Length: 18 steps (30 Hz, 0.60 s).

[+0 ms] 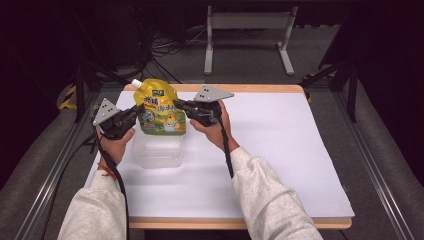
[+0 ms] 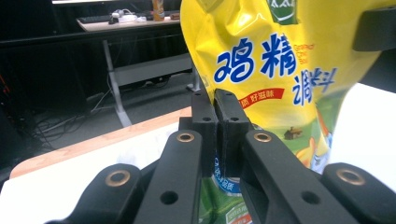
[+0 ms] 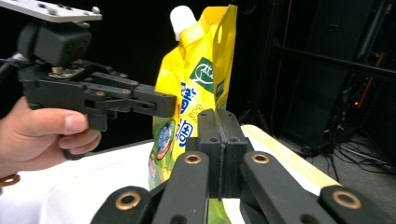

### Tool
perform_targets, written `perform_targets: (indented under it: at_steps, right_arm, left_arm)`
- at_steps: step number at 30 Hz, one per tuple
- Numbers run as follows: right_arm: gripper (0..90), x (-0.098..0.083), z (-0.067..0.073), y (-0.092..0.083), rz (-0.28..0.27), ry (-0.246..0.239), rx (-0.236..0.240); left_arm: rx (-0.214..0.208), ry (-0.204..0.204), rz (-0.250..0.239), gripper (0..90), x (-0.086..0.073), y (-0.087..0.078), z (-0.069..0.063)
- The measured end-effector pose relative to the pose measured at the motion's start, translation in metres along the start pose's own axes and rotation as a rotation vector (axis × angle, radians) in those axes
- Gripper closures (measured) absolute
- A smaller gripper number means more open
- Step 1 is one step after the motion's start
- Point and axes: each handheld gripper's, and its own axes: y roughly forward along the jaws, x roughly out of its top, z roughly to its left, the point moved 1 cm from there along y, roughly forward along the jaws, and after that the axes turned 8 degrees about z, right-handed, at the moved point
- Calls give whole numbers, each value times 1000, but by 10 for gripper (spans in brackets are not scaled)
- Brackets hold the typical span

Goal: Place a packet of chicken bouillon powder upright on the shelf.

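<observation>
Yellow plastic makes up the pouch [image 1: 159,107], which stands upright left of centre in the high view, its white cap [image 1: 136,83] at the top left corner and blue print across its front. Below it, touching its lower edge in that view, sits a clear tub [image 1: 157,150] on the white sheet [image 1: 280,150] that covers the table [image 1: 240,223]. 2 grippers pinch the pouch by its side seams: the left gripper [image 1: 136,113] grips its left edge, the right gripper [image 1: 178,105] its right edge. In the left gripper view the 2 black jaws are pressed together on the pouch [image 2: 275,60] edge at mid-frame. In the right gripper view the jaws likewise clamp the thin seam of the pouch [image 3: 196,84], and the left gripper [image 3: 163,105] reaches in from the left, held by a hand [image 3: 42,133].
</observation>
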Motion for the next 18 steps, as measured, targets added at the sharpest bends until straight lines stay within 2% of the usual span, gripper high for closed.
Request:
perform_targets:
  at_steps: [2, 10, 13, 15, 18]
  right_arm:
    - [900, 0, -4, 1, -6, -2, -7]
    - [900, -5, -4, 8, -7, 11, 4]
    - [900, -9, -3, 10, -1, 7, 11]
    - [900, -11, -3, 10, -19, 26, 21]
    - [900, -10, -1, 10, -16, 20, 30]
  left_arm:
    - [-5, -9, -7, 876, 0, 0, 0]
    - [16, 3, -2, 865, 2, 1, 3]
    - [1, -18, -2, 865, -4, 0, 4]
    - [-5, -43, -13, 861, -6, -1, 6]
    - [-7, -40, -6, 858, -6, -2, 7]
